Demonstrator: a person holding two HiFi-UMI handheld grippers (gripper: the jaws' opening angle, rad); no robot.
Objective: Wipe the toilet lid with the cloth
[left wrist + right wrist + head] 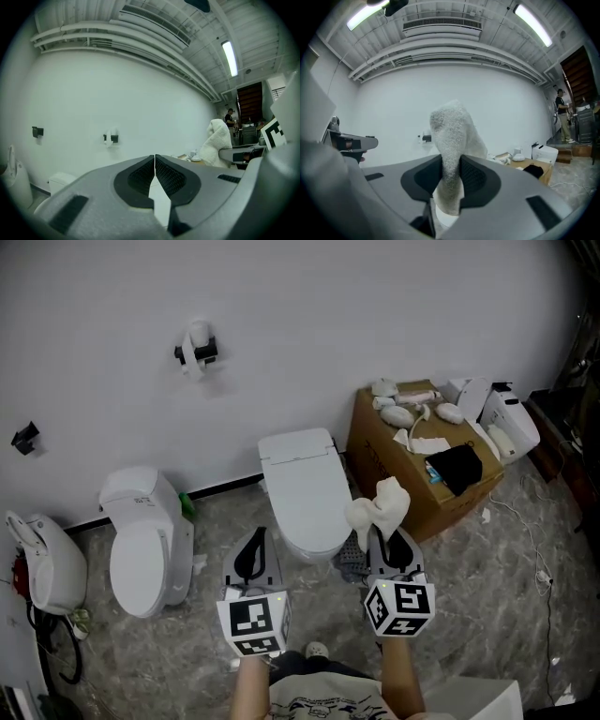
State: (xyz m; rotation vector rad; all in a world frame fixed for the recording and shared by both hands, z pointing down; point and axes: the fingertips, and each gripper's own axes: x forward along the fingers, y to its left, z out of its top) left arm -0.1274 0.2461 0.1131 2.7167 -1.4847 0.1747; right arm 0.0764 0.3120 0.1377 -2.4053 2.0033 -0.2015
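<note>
My right tool [451, 172] is gripping the cloth [452, 129], its jaws pressing on the white terry fabric, which is standing up above them in a soft bunch. My left tool [154, 169] is sitting closed with nothing in it, its two pads meeting edge to edge. In the head view I am seeing both tools hovering side by side in the near part of the scene, above the grey marbled floor [487, 596]. The toilet lid [305, 486] is lying shut just beyond and between them, white and bare. The cloth is being held up in the air off it, near its right edge. A cardboard box [394, 486] carrying small white items is standing just right of that toilet. A second toilet [141, 554] is sitting well to the left. A paper holder [197, 351] is hanging on the far wall [309, 324], up to the left.
</note>
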